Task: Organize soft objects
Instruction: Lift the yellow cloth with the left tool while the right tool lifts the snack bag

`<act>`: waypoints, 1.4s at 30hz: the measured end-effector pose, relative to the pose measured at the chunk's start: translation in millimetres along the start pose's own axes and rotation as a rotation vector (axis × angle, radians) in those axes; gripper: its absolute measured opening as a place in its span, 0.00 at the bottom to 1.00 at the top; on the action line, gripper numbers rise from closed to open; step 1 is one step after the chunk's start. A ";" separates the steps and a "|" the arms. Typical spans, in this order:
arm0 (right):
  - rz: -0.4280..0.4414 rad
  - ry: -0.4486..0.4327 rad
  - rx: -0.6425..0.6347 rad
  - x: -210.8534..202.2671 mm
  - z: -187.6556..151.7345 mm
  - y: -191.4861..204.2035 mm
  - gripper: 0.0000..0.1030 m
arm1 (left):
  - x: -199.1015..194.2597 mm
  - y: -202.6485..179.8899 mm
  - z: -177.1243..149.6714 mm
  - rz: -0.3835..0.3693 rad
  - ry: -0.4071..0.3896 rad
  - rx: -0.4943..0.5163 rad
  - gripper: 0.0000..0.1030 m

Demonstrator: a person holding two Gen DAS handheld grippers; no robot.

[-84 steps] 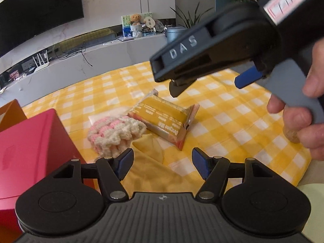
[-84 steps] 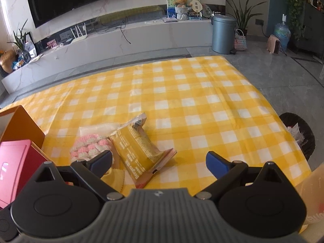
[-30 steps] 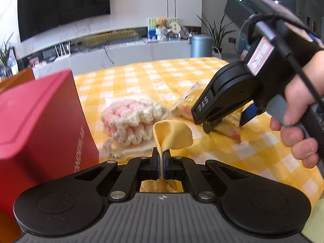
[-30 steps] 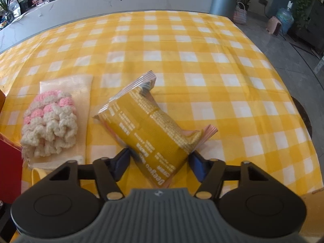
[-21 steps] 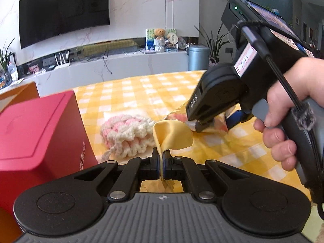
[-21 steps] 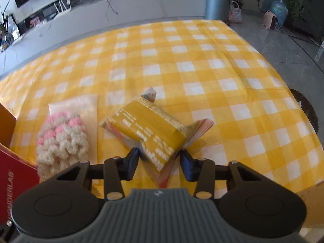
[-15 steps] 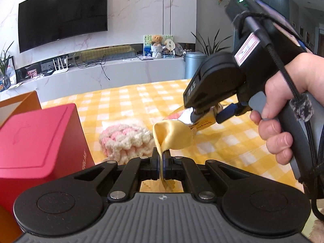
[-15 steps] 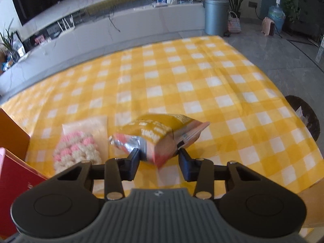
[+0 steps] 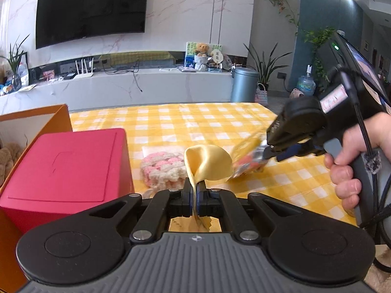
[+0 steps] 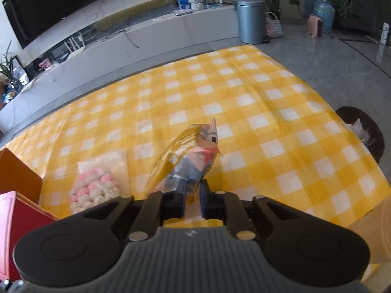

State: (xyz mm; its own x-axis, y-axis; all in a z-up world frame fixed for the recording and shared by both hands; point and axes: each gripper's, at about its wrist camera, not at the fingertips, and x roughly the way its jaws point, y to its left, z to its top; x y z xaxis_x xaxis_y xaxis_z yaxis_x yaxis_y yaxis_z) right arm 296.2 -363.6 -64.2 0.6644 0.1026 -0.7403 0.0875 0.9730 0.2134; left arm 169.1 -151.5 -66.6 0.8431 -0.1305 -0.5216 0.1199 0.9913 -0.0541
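Above the checked worktop [image 10: 281, 112], our right tongs [image 10: 191, 196] have just closed on a light, crinkly snack bag's [image 10: 188, 156] end; left tongs [image 9: 195, 195] pinch a limp yellow cloth [image 9: 207, 163]; the woolly pad [image 9: 161, 168] lies by the near-left edge.

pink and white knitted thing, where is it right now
The pink and white knitted piece lies on the yellow checked tablecloth, just right of the red box and left of the snack bag the right gripper holds.

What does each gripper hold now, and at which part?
The left gripper pinches the yellow cloth at a fold. The right gripper, whose jaws have just been closing, grips the snack packet by its near end.
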 end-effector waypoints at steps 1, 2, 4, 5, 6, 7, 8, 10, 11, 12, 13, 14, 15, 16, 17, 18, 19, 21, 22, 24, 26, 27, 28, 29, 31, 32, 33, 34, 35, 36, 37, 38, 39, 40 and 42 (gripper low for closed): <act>-0.012 0.005 -0.006 1.9 -0.5 -1.5 0.27 | 0.5 1.8 0.6 -0.004 0.003 -0.007 0.03; -0.021 0.009 -0.013 3.9 -1.0 -2.5 0.35 | 1.5 3.9 1.0 -0.007 0.008 -0.014 0.03; -0.017 0.014 -0.020 7.8 -1.7 -3.4 0.35 | 3.8 8.0 1.7 -0.012 0.014 -0.031 0.03; -0.012 0.020 -0.020 9.6 -1.7 -3.4 0.35 | 3.9 10.2 1.9 -0.014 0.017 -0.036 0.03; -0.010 0.024 -0.020 11.2 -1.5 -2.4 0.36 | 3.7 11.9 2.2 -0.016 0.018 -0.040 0.03; -0.011 0.026 -0.026 12.6 -1.2 -1.1 0.37 | 3.3 12.4 2.5 -0.021 0.018 -0.038 0.03; -0.018 0.026 -0.033 14.3 -0.7 0.7 0.43 | 3.0 12.5 2.5 -0.023 0.020 -0.037 0.03; -0.038 0.026 -0.043 17.8 0.0 2.7 0.60 | 3.2 12.8 1.8 -0.027 0.021 -0.034 0.03; -0.045 0.023 -0.057 19.1 -0.2 4.4 0.69 | 3.8 13.0 1.4 -0.030 0.020 -0.031 0.03; -0.051 0.023 -0.078 20.9 -0.6 6.1 0.77 | 3.9 12.1 1.0 -0.031 0.021 -0.027 0.03; -0.059 0.025 -0.098 23.4 -1.2 7.5 0.80 | 4.0 11.8 0.5 -0.032 0.021 -0.025 0.03; -0.070 0.025 -0.108 25.9 -1.6 7.7 0.85 | 4.1 12.4 0.3 -0.035 0.022 -0.027 0.03; -0.083 0.024 -0.093 28.6 -1.6 6.0 0.88 | 4.2 12.7 0.3 -0.039 0.025 -0.032 0.03; -0.094 0.029 -0.051 31.4 -1.1 2.3 0.89 | 4.4 13.0 0.3 -0.044 0.028 -0.037 0.03; -0.102 0.038 0.008 34.3 0.1 -2.6 0.91 | 4.8 13.2 0.5 -0.049 0.032 -0.040 0.03; -0.108 0.044 0.083 37.5 1.4 -8.1 0.95 | 4.8 13.1 -0.1 -0.055 0.035 -0.044 0.03; -0.123 0.042 0.155 40.3 2.4 -12.2 0.97 | 5.0 13.6 0.0 -0.058 0.038 -0.048 0.03; -0.153 0.021 0.231 44.9 3.7 -12.4 0.98 | 5.3 13.6 -0.5 -0.061 0.041 -0.050 0.03; -0.172 0.004 0.223 47.5 4.4 -8.6 0.98 | 5.1 13.5 -0.5 -0.061 0.042 -0.051 0.03; -0.214 -0.026 0.175 54.5 4.1 1.6 0.98 | 4.7 14.5 -0.6 -0.064 0.043 -0.052 0.03; -0.261 -0.036 0.115 63.6 1.2 12.0 0.98 | 4.0 14.7 -0.7 -0.068 0.045 -0.055 0.03; -0.276 -0.041 0.083 66.9 -0.6 15.5 0.98 | 3.6 14.9 -0.8 -0.068 0.046 -0.057 0.03; -0.281 -0.046 0.067 68.3 -1.7 17.0 0.98 | 3.3 14.4 -0.6 -0.068 0.046 -0.057 0.03; -0.278 -0.047 0.071 67.6 -1.6 15.3 0.98 | 2.8 14.5 -0.8 -0.069 0.045 -0.057 0.03; -0.261 -0.033 0.099 65.3 1.0 8.3 0.98 | 3.5 15.4 -0.4 -0.073 0.047 -0.054 0.03; -0.256 -0.027 0.105 65.0 1.8 6.4 0.98 | 3.6 15.3 -0.6 -0.074 0.048 -0.055 0.03; -0.253 -0.023 0.102 65.2 1.6 5.5 0.98 | 3.9 15.2 -0.8 -0.075 0.050 -0.054 0.03; -0.253 -0.024 0.093 65.8 0.0 5.9 0.98 | 4.3 15.5 -0.8 -0.076 0.052 -0.053 0.03; -0.254 -0.028 0.087 66.3 -2.1 6.9 0.98 | 4.4 15.7 -0.8 -0.077 0.053 -0.053 0.03; -0.253 -0.027 0.087 67.1 -3.1 6.9 0.98 | 4.3 15.8 -0.8 -0.078 0.053 -0.052 0.03; -0.248 -0.023 0.094 68.1 -3.6 5.9 0.98 | 4.4 16.0 -0.7 -0.078 0.053 -0.051 0.03; -0.240 -0.024 0.104 69.8 -4.5 4.1 0.98 | 4.5 16.2 -0.8 -0.078 0.054 -0.051 0.03; -0.233 -0.034 0.102 73.7 -7.2 2.0 0.98 | 4.8 16.1 -0.7 -0.077 0.056 -0.053 0.03; -0.242 -0.030 0.027 81.6 -12.2 6.5 0.98 | 4.7 16.5 -0.6 -0.077 0.059 -0.055 0.03; -0.231 -0.045 -0.011 83.0 -13.3 7.8 0.98 | 3.3 17.9 -0.1 -0.081 0.058 -0.060 0.03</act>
State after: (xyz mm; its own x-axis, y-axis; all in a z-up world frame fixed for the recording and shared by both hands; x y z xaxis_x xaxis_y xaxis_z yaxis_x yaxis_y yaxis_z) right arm 342.2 -344.7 -132.5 0.6604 -0.1319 -0.7393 0.2333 0.9718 0.0350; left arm 174.0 -134.2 -69.3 0.8003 -0.2104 -0.5614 0.1530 0.9771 -0.1481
